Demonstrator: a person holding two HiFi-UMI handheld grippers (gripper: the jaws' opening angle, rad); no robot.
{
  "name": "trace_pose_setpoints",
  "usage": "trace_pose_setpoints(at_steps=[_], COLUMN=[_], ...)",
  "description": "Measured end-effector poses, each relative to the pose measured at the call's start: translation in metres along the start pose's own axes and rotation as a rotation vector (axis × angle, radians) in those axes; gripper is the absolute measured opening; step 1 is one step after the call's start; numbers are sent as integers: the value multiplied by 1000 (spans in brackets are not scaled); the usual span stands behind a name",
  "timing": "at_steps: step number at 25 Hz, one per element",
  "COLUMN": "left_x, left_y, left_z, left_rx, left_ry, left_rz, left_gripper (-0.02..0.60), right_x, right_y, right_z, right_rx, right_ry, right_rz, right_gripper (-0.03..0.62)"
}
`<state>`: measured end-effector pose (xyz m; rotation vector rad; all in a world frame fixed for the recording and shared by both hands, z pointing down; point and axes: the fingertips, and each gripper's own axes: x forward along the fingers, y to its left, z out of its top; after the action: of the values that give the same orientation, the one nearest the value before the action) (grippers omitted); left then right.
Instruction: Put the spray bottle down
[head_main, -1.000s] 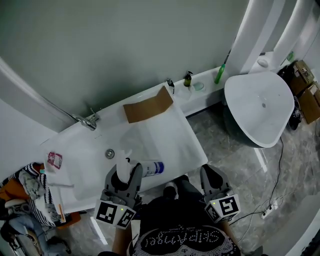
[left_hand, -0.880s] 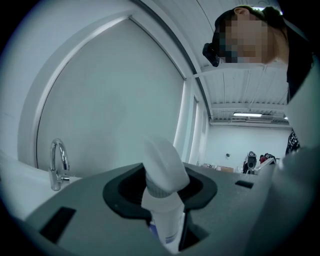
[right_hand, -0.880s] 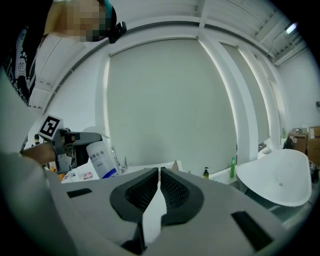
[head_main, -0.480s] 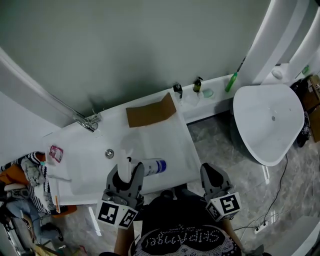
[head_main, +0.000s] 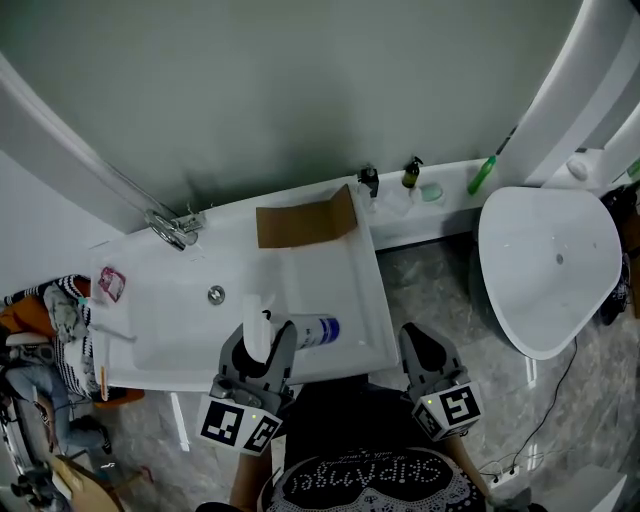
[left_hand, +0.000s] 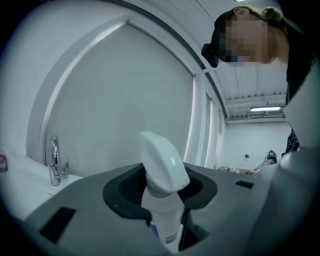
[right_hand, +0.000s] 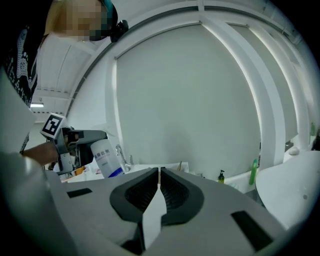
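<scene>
- Left hand-held gripper (head_main: 262, 345) is clenched on the bottle (head_main: 308, 332) just below its spray head, holding it sideways over the tub's (head_main: 330, 270) near edge, probably to set it down there.
- Right hand-held gripper (head_main: 421, 347) is closed and empty at the right, unneeded.

Bathroom fittings, centre and top of frame.
Cardboard sheet (head_main: 300, 222) lies across white basin's (head_main: 330, 290) upper edge; faucet (head_main: 172, 228) upper left, green bottle (head_main: 482, 175) upper right.
</scene>
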<state>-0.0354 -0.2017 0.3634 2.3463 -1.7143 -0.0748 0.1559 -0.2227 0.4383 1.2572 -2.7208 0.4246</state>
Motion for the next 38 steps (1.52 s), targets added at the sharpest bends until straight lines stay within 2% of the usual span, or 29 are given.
trace_pose_setpoints(at_steps=[8,16,22,26,28,32,38], left_x=[8,51,101,123,131,142,148], left_y=[-6,12,23,28,31,40,38], left_z=[5,3,-22,-46,-59,-80,-97], left_rx=[29,147,165,224,249,249,322], left_ry=[-4,9,53,103,127,147,166], left_rz=[25,31,-2,16,33,57,52], left_gripper=[155,155,155,155,155,155,155], right_x=[2,1,-2,-2,-1,2,9], right_y=[-17,-29,-36,-41,-42,-43,-43], right_z=[8,5,2,1,2,2,2], right_rx=[-1,19,21,23,27,33,29], right_ry=[-20,-19,-17,-21,-23,-23,-6], right_rz=[7,-18,-52,-78,-90,-104,-108], right_gripper=[28,28,28,28,28,27,28])
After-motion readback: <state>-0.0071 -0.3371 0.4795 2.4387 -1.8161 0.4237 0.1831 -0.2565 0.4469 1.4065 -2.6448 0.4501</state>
